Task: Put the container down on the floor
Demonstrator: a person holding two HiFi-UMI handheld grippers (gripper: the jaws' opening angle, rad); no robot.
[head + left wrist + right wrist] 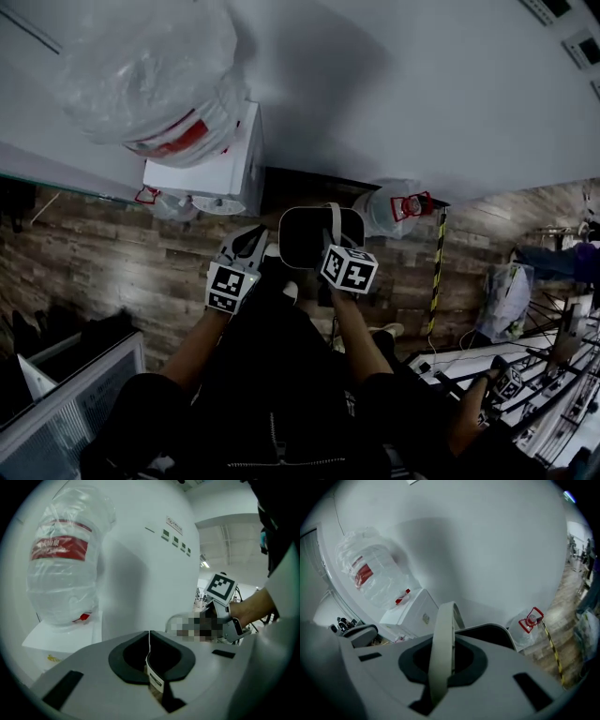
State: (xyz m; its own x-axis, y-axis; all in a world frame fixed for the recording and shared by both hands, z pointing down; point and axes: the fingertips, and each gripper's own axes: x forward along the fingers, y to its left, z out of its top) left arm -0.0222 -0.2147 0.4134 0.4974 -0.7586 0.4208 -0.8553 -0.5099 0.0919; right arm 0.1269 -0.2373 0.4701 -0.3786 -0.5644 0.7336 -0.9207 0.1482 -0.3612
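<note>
Dark-bellied, pale-rimmed bucket [322, 234] hangs by its handle [443, 634], pinched in the right gripper [443, 677]; left gripper [150, 667] is clamped on a thin white strip [149, 641]. Wood-plank floor [122, 272] beneath both, white wall [422, 84] ahead.

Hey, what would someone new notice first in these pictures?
Probably the container at the middle of the head view, held by its handle in the right gripper's fingers over the wood floor. Next comes the big plastic-wrapped water bottle on the white dispenser at upper left. Beside the container, the left gripper pinches a thin white strip.
</note>
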